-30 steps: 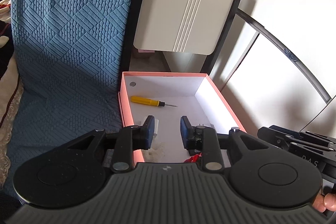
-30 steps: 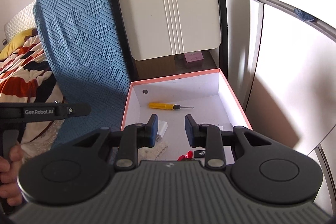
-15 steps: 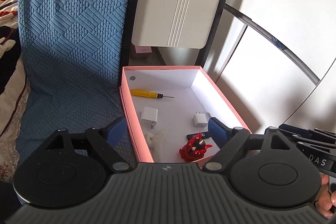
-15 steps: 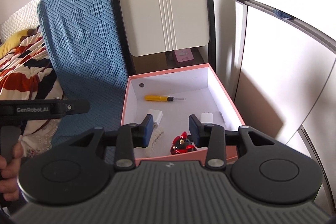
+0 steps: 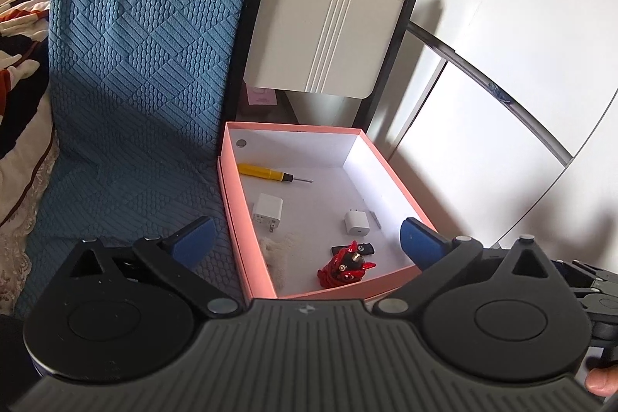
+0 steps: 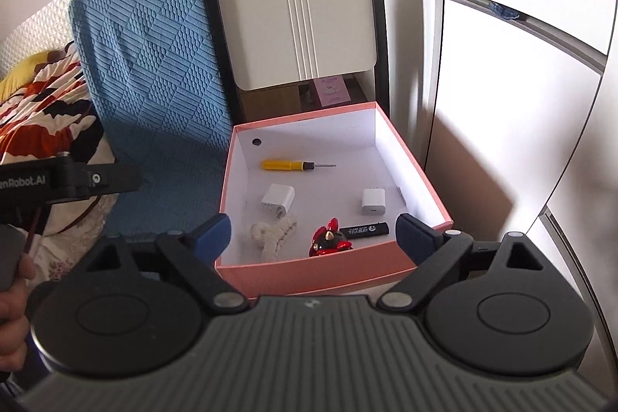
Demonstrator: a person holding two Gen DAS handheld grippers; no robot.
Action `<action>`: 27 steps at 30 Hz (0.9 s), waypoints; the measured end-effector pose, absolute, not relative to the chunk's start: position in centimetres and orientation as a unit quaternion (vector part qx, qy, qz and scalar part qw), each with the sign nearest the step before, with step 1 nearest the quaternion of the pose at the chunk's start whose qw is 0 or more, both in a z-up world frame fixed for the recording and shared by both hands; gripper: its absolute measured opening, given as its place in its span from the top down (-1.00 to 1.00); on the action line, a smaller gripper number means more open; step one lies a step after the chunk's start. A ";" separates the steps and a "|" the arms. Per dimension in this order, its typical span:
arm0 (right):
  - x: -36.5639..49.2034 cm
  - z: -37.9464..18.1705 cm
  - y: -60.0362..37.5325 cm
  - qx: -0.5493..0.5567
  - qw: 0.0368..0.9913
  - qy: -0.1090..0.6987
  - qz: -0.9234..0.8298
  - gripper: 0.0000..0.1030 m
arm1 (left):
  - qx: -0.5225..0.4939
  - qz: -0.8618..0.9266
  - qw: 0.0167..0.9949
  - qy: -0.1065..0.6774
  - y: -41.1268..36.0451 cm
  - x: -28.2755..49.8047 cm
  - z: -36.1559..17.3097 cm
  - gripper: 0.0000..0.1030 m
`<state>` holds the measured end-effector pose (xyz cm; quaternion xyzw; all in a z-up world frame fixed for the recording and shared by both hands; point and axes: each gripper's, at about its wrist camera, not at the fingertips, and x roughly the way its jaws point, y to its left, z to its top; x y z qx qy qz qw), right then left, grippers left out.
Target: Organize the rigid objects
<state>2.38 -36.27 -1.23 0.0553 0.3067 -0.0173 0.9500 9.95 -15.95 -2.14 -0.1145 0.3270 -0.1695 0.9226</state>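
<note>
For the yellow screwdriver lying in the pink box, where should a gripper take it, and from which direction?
Grip the yellow handle of the screwdriver, not the thin metal tip. It lies flat across the pink box floor near the far wall, with free floor on its long sides. Probably best to descend from above, fingers straddling the handle on its near and far sides.

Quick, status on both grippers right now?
Left gripper: open, holding nothing, above the pink cardboard box.
Right gripper: open, holding nothing.
</note>
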 end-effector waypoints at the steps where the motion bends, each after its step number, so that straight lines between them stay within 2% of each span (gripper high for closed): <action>1: 2.3 -1.3 -36.2 0.056 0.950 0.307 -0.016 -0.82 | -0.116 -0.170 0.923 0.326 -15.9 9.8 -2.1 -1.00; 27: 0.8 -2.2 -36.6 0.072 0.947 0.310 -0.036 -0.82 | -0.100 -0.166 0.926 0.325 -16.3 8.7 -1.8 -1.00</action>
